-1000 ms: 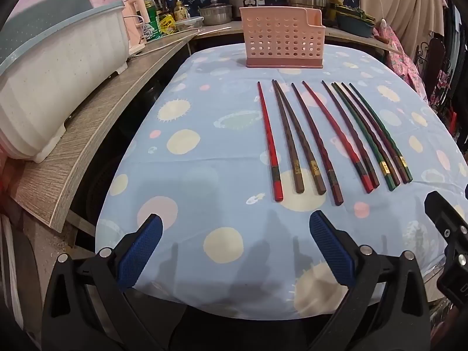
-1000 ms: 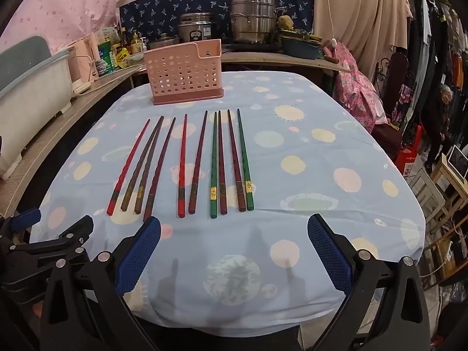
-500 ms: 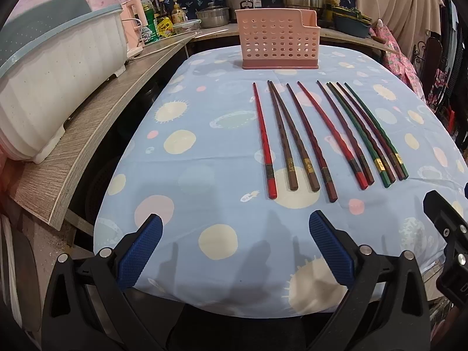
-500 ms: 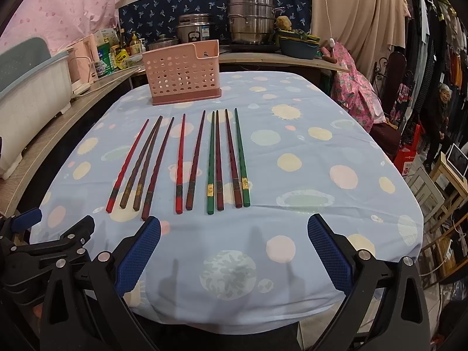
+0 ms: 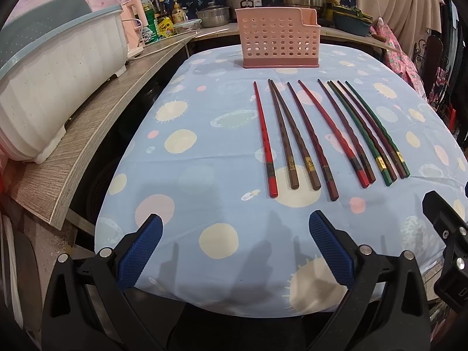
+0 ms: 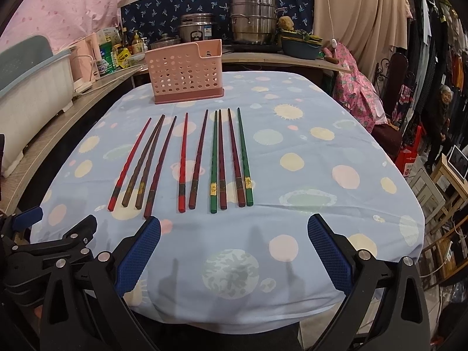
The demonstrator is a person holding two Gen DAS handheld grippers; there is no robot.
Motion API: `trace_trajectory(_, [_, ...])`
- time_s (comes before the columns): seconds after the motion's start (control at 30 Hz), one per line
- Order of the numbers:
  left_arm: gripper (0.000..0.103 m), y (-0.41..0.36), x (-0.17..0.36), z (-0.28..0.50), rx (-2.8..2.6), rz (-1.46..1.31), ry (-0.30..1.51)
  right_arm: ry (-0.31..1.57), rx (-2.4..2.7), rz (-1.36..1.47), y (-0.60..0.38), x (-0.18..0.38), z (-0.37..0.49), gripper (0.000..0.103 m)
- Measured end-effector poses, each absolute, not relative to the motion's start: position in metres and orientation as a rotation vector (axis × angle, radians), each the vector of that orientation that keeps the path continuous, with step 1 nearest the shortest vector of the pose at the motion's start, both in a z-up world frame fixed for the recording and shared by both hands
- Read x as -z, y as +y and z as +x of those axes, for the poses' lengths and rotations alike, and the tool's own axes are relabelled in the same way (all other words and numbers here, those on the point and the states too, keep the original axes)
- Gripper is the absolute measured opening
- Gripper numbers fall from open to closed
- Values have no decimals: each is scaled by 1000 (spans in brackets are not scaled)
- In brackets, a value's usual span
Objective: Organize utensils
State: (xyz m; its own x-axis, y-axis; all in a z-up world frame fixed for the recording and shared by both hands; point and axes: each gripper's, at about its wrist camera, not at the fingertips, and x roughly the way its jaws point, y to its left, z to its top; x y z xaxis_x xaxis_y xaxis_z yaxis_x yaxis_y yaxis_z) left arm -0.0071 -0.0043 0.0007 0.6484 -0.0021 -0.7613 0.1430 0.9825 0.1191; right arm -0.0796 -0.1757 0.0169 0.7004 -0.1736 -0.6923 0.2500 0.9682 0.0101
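Pink perforated holder [image 5: 280, 38] stands empty at the far end of the table [image 5: 204, 152]; all ten chopsticks [image 5: 321, 134] lie before it, untouched. My left gripper [image 5: 234, 251] and right gripper [image 6: 234, 251] are wide open, holding nothing.

Glossy lacquered chopsticks [image 5: 304, 134] lie on matt cloth [image 5: 204, 152] before a perforated plastic basket [image 5: 279, 42].

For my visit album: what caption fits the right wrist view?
Open right gripper faces ten chopsticks lying in a row before a pink basket on a spotted tablecloth.
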Motion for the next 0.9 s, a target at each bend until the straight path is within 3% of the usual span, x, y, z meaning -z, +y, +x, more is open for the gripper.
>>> trace_trajectory(0.9, [95, -5, -3, -8, 75, 177, 851, 748, 237, 106, -176, -17, -80, 96])
